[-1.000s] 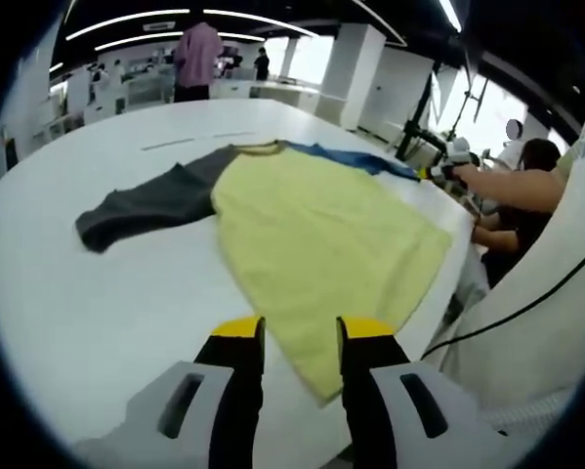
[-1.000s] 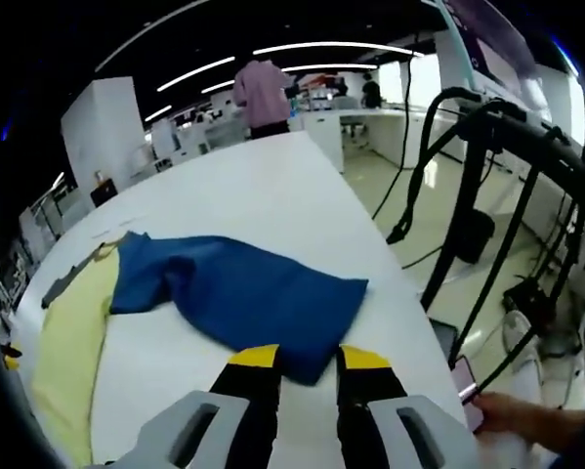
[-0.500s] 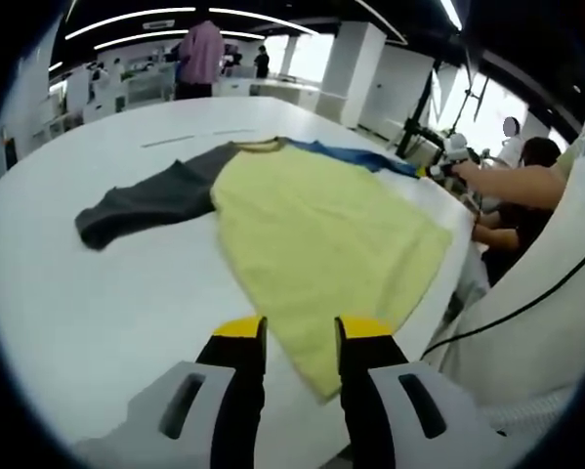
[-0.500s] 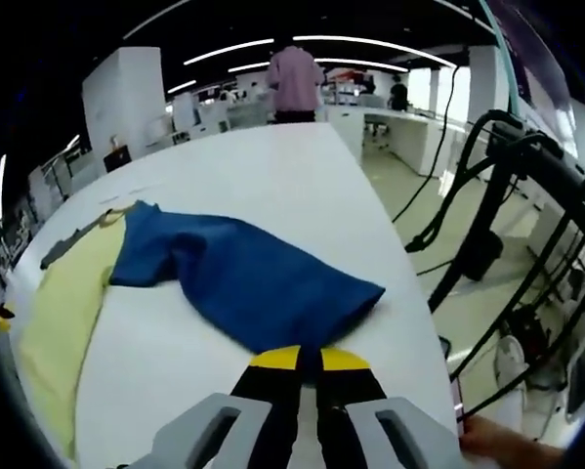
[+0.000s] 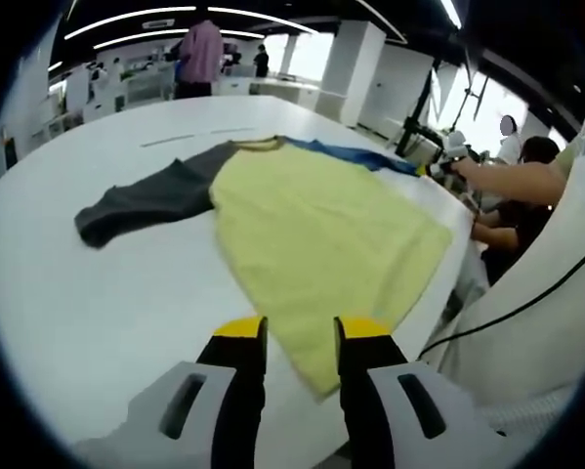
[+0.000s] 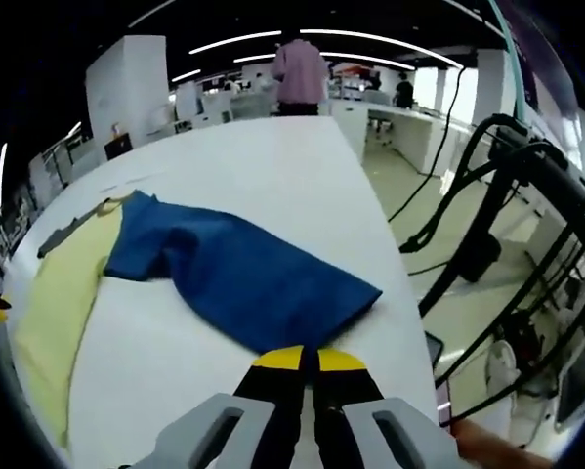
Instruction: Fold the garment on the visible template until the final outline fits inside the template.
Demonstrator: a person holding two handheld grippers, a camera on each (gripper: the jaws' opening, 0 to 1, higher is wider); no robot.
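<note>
the garment (image 5: 312, 234) lay spread flat on the white table (image 5: 97, 293), a pale yellow body with a dark grey sleeve (image 5: 146, 200) and a blue sleeve (image 6: 243, 278). the left gripper (image 5: 300, 337) hovered with its jaws apart, the yellow hem corner just ahead between the fingertips. the right gripper (image 6: 309, 360) had its jaws clenched on the cuff edge of the blue sleeve, which stretched away ahead toward the yellow body.
</note>
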